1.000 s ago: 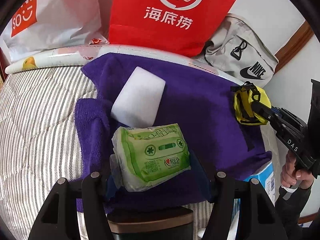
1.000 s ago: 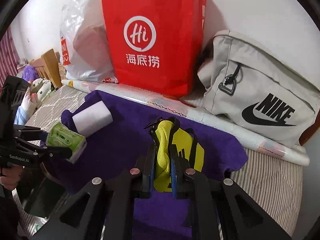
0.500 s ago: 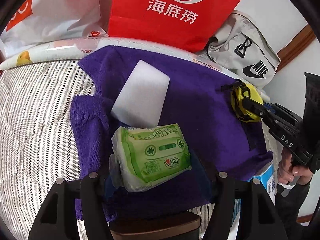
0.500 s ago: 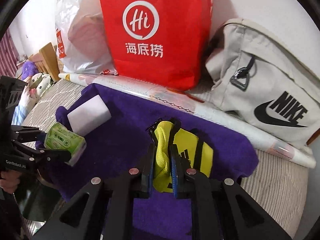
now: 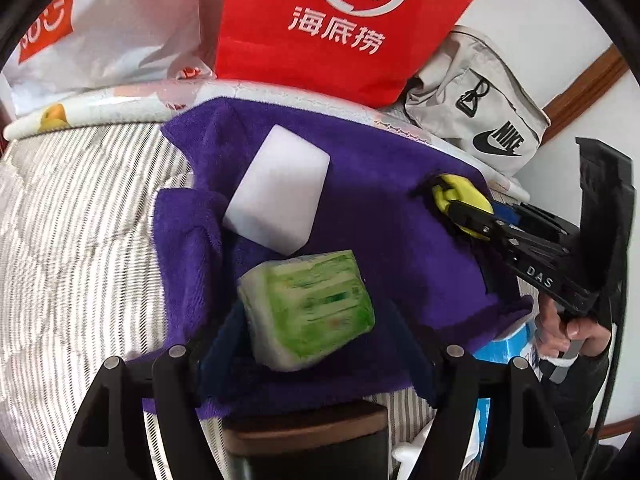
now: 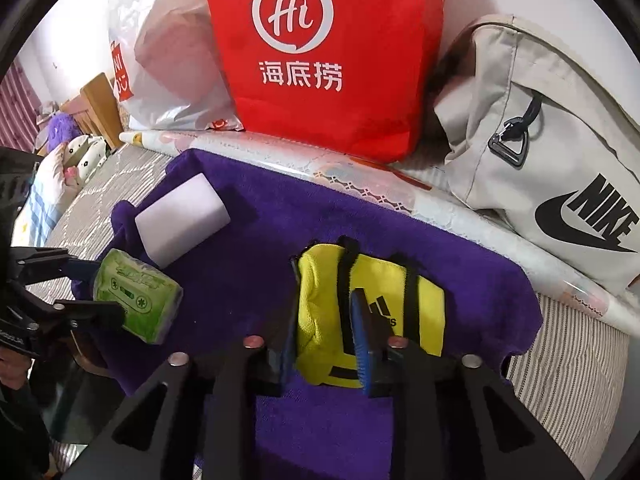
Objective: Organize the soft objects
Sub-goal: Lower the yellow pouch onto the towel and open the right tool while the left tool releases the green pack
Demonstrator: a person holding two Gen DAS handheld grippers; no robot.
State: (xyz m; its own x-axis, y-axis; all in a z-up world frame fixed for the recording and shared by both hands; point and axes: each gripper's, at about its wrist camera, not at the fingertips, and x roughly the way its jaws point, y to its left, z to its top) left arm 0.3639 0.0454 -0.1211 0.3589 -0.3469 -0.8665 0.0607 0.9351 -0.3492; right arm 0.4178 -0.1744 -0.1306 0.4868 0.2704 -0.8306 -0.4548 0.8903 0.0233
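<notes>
Resting on plush purple towel (image 5: 380, 216): boxy white sponge (image 5: 276, 192), crinkly tissue pack (image 5: 308, 308).

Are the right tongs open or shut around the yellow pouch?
Open. The right tongs have their blue pads spread, one on each side of the yellow pouch, which lies flat on the purple towel.

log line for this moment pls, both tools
left tool: open around tissue pack | right tool: open around yellow pouch | sponge on purple towel
</notes>
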